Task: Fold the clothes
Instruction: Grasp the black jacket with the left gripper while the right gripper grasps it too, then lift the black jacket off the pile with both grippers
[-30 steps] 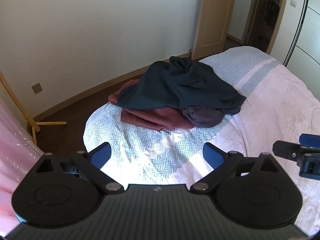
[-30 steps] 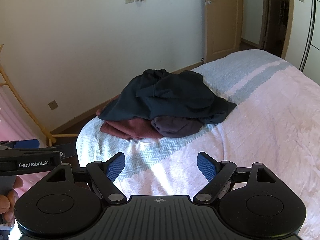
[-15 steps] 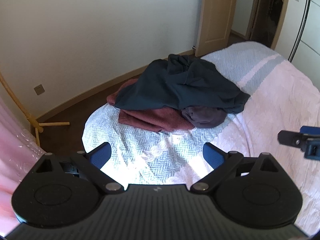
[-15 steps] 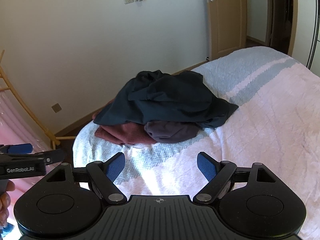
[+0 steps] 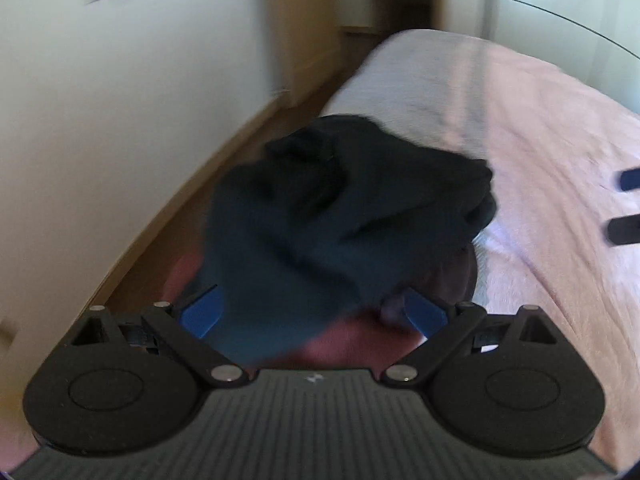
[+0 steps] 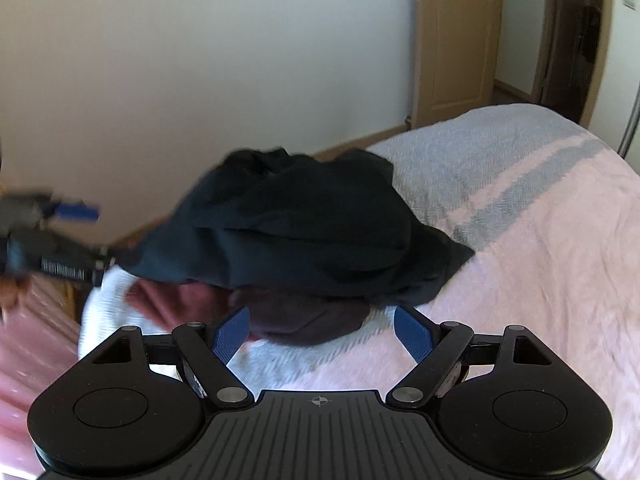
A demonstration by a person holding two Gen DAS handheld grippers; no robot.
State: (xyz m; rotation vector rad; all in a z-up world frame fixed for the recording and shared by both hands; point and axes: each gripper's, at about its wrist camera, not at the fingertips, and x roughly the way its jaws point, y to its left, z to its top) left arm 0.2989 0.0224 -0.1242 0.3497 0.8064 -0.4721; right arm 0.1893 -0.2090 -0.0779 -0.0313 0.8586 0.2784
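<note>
Left wrist view shows the left gripper (image 5: 312, 316) spread wide, right at the dark top (image 5: 340, 216) heaped on the bed (image 5: 540, 140) corner; the right gripper (image 6: 324, 330) is spread too, empty. Risk: a bite into the pile may also catch the red garment (image 6: 164, 300) or purple one (image 6: 304, 320) beneath and drag them off the edge.

Clothes pile (image 6: 296, 240) on bed (image 6: 540, 280), wall (image 6: 160, 80) behind.
</note>
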